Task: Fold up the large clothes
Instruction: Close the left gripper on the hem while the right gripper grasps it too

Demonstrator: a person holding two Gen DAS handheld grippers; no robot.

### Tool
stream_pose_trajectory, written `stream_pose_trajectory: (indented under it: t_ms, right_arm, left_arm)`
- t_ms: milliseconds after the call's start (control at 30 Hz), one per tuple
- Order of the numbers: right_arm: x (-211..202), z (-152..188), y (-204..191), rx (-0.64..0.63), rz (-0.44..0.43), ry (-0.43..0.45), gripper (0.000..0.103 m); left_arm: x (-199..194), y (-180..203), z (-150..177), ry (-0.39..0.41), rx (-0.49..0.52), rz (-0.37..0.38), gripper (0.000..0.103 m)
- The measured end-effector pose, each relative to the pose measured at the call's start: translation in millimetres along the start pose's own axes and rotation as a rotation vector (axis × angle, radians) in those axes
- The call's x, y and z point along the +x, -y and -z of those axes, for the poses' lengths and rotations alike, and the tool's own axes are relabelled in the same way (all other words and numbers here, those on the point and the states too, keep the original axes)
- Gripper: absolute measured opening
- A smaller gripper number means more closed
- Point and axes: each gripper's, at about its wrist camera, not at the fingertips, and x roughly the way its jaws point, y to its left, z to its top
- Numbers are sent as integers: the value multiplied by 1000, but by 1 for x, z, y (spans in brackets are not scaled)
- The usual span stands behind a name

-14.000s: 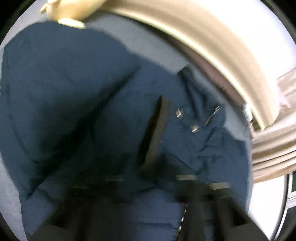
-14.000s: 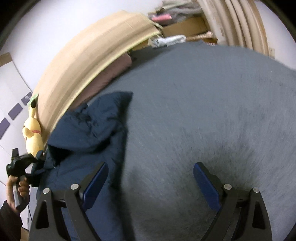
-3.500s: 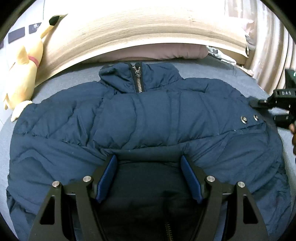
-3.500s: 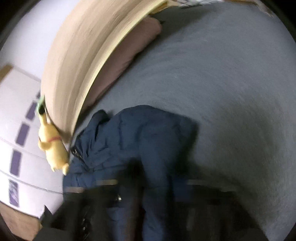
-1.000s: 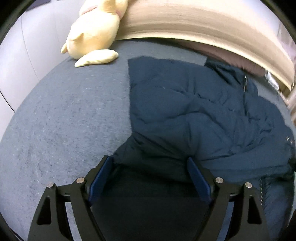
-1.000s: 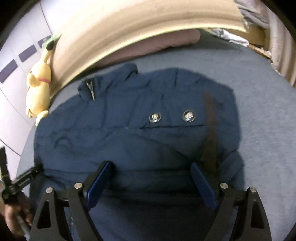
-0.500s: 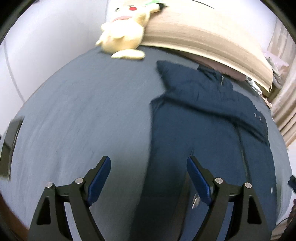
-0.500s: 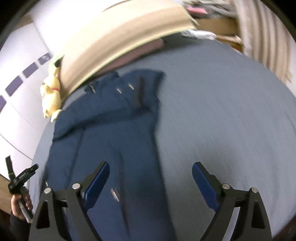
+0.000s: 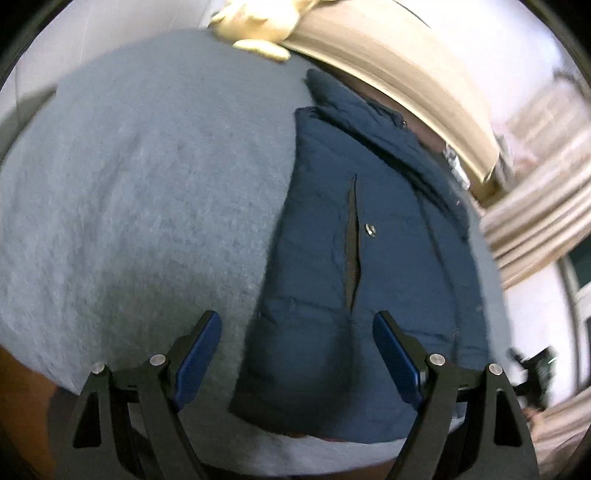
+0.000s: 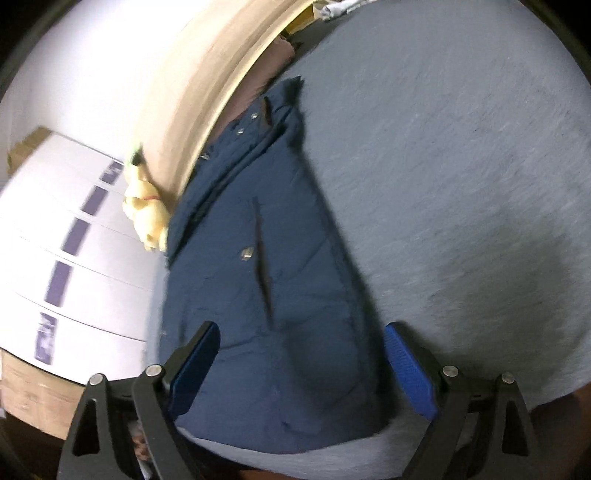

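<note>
A navy puffer jacket [image 9: 354, 258] lies flat on the grey bed [image 9: 140, 192], folded into a long narrow strip that runs from the near edge of the bed up to the wooden headboard [image 9: 399, 74]. Its collar end lies just beside the headboard, and its hem end lies near the bed's front edge. A dark front placket with a silver snap [image 9: 370, 229] beside it runs lengthwise down the strip. A yellow plush toy [image 9: 255, 26] sits at the headboard, near the jacket's collar end.

The left gripper [image 9: 295, 350] hangs above the hem end of the jacket with its blue-padded fingers [image 9: 197, 354] spread wide, holding nothing; one pad sits over bare bedding, the other over the jacket. The right gripper [image 10: 306, 362] is likewise over the jacket's hem end, its fingers [image 10: 406, 365] wide apart and empty; whether either pad touches the fabric cannot be told. White drawer fronts [image 10: 74, 266] stand beside the bed on the plush toy's side.
</note>
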Motion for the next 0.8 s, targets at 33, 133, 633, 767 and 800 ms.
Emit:
stream_pose_trajectory:
  t_ms: [33,133,633,767,800]
  right_arm:
    - [1,0,-2,4,-24,-3,91]
    - [3,-3,-8,-9,-78,1,91]
    - [21,-4,1,45,-133,-50,91]
    - [20,-2,0,45,-138,-51,91]
    - [19,-3,0,44,-140,-50,91]
  left_arm:
    - [-4,-3,-1,5,-26,43,84]
    - [-10,-13,-6,22,-69,136,84]
    - [10,-10,-15,-146,-160,600,92]
    - [27,-7,-7,-250,-174,510,90]
    - [18,2,-7,-212,-130,572,92]
